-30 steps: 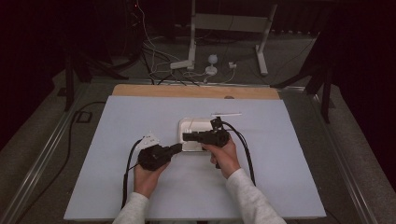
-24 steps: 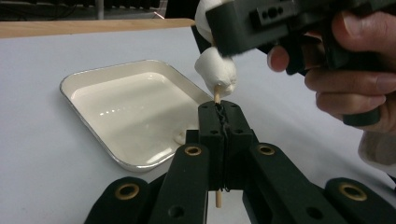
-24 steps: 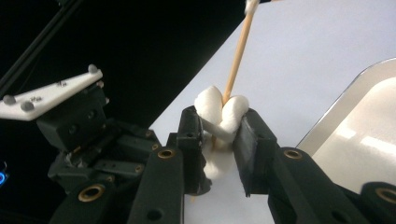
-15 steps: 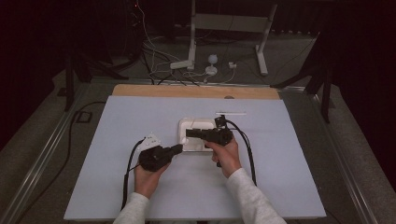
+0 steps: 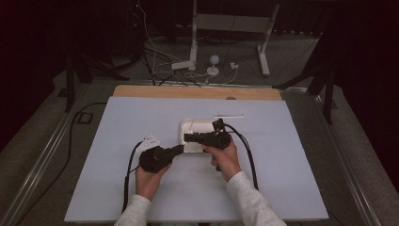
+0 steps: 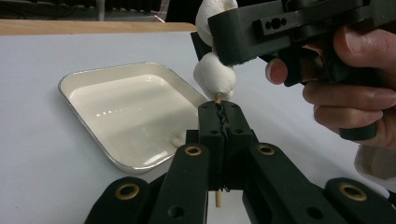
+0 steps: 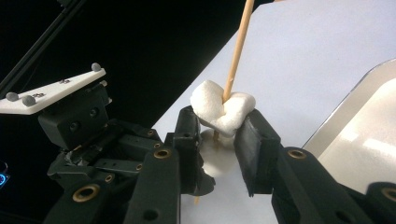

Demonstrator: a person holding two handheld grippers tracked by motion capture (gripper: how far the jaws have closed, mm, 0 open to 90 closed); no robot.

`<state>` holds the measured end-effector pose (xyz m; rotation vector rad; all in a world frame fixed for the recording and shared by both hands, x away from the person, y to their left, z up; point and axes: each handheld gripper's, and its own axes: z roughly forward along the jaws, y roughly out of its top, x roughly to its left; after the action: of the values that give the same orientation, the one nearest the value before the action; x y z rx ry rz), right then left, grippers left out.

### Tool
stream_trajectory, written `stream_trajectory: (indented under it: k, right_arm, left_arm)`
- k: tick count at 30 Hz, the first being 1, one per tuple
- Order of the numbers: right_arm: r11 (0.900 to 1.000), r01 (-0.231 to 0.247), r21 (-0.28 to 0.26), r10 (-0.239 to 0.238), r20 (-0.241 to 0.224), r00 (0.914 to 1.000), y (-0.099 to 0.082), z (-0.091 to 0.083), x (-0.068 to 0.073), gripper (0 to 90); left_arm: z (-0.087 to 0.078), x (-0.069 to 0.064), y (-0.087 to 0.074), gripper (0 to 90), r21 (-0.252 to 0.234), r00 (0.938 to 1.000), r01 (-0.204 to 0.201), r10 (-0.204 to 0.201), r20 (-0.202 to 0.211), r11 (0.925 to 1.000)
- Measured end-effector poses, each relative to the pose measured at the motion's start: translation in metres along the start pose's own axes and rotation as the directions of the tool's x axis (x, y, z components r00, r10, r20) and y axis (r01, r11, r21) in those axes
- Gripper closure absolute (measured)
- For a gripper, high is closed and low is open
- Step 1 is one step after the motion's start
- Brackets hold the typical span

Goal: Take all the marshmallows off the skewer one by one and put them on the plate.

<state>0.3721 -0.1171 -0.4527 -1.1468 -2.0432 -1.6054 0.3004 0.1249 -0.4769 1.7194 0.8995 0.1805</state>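
My left gripper (image 6: 218, 109) is shut on a thin wooden skewer (image 6: 217, 199), holding it upright over the near right corner of a cream enamel tray (image 6: 93, 74). Two white marshmallows are threaded on the skewer. The lower marshmallow (image 6: 215, 79) sits just above the left jaws. My right gripper (image 7: 222, 123) is shut on the upper marshmallow (image 7: 219, 109), squeezing it, and the bare skewer (image 7: 238, 46) rises beyond it. In the high view the left gripper (image 5: 178, 149) and right gripper (image 5: 188, 138) meet at the tray's (image 5: 197, 125) front edge.
The tray holds nothing but a small white smear (image 6: 176, 138). A thin white stick (image 5: 229, 116) lies on the pale mat behind the tray. A wooden strip (image 5: 197, 92) borders the far table edge. Black cables (image 5: 247, 155) trail from both grippers toward the person.
The left hand has drifted slightly left and toward the person. The right hand stays in place, and both grippers keep their hold.
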Motion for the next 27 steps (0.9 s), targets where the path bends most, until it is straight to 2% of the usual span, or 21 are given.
stream_trajectory:
  k: [3, 7, 11, 13, 14, 15, 16, 18, 20, 27]
  right_arm:
    - [1.0, -0.002, 0.002, 0.002, 0.001, 1.0, 0.0, 0.0, 0.0, 75.8]
    - [0.9979, -0.043, -0.048, 0.042, -0.01, 0.9991, 0.002, -0.004, -0.001, 78.7]
    - [0.9958, -0.051, -0.075, 0.052, 0.003, 0.9987, 0.005, -0.008, -0.001, 78.9]
    - [0.9941, -0.061, -0.09, 0.061, 0.005, 0.9981, 0.006, -0.011, -0.002, 79.1]
    - [0.9904, -0.067, -0.121, 0.07, 0.014, 0.9975, 0.008, -0.015, -0.003, 79.4]
    - [0.9847, -0.087, -0.151, 0.09, 0.012, 0.9959, 0.011, -0.02, -0.006, 79.5]
    - [0.983, -0.098, -0.155, 0.101, 0.008, 0.9949, 0.013, -0.024, -0.008, 79.4]
    - [0.987, -0.07, -0.145, 0.076, 0.034, 0.9966, 0.015, -0.028, -0.008, 79.3]
    - [0.9868, -0.063, -0.149, 0.07, 0.044, 0.9966, 0.016, -0.031, -0.007, 79.1]
    - [0.9774, -0.079, -0.196, 0.091, 0.054, 0.9944, 0.018, -0.034, -0.01, 79.7]
  left_arm:
    - [0.0, 0.0, 0.0, 90.0, 0.001, 1.0, -0.004, 0.004, 0.004, 1.0]
    - [-0.001, 0.0, 0.001, 90.0, -0.011, 0.9999, -0.01, 0.01, 0.006, 0.9999]
    - [-0.003, 0.0, 0.001, 90.0, -0.011, 0.9997, -0.02, 0.02, 0.009, 0.9997]
    - [-0.002, -0.001, 0.0, 90.0, 0.012, 0.9991, -0.043, 0.043, -0.002, 0.999]
    - [-0.001, -0.002, -0.001, 90.0, 0.026, 0.9983, -0.058, 0.058, -0.007, 0.998]
    - [-0.002, -0.001, -0.002, 90.0, 0.012, 0.999, -0.044, 0.044, 0.006, 0.9989]
    - [-0.002, -0.001, -0.001, 90.0, 0.01, 0.9991, -0.04, 0.04, 0.012, 0.9992]
    - [0.0, -0.004, 0.0, 90.0, 0.023, 0.9977, -0.067, 0.067, 0.009, 0.9975]
    - [0.001, -0.004, 0.0, 90.0, 0.029, 0.9975, -0.071, 0.07, 0.009, 0.9971]
    - [-0.001, -0.004, -0.001, 90.0, 0.045, 0.9952, -0.097, 0.098, -0.009, 0.9943]
